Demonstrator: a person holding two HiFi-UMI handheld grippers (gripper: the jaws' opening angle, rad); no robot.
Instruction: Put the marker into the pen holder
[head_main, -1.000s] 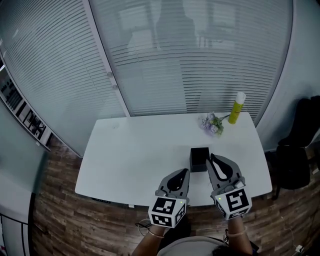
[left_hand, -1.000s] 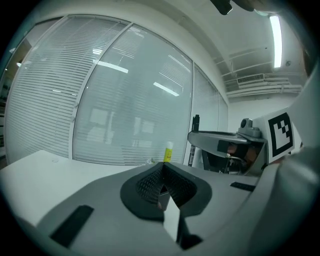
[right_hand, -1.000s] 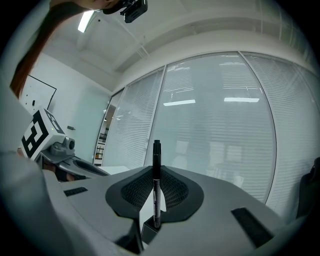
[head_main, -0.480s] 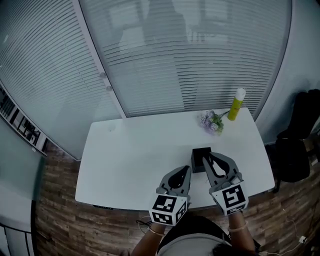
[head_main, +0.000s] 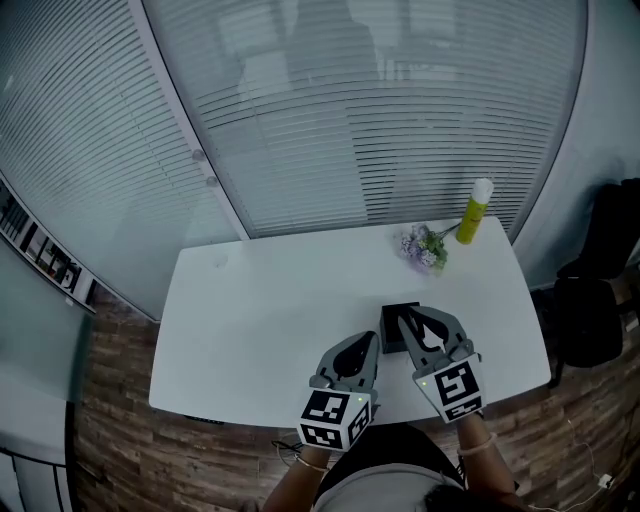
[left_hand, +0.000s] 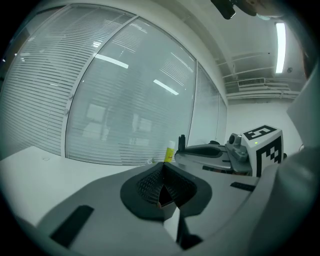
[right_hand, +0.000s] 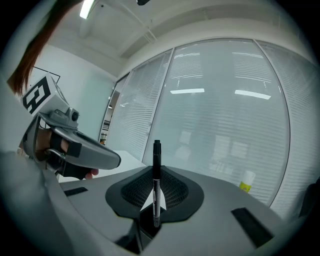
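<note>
Filling the back of the head view, window blinds (head_main: 380, 110) run behind a white table (head_main: 260, 310) that stands on a wooden floor (head_main: 110, 440). Both grippers sit low over the table's near edge. The left gripper (head_main: 368, 342) has its jaws pressed together with nothing between them, and it rests just left of the pen holder (head_main: 392, 318). The right gripper (head_main: 413, 316) is clamped on the marker (right_hand: 156, 185), which stands upright between its pads with the black cap end up. From above, this gripper's tips overlap the pen holder, a small black box near the table's front right. Whether the marker's lower end is inside the box cannot be told. Near the far right corner lie a small bunch of purple flowers (head_main: 424, 247) and, just beside it, a yellow bottle (head_main: 475, 212) standing upright.
</note>
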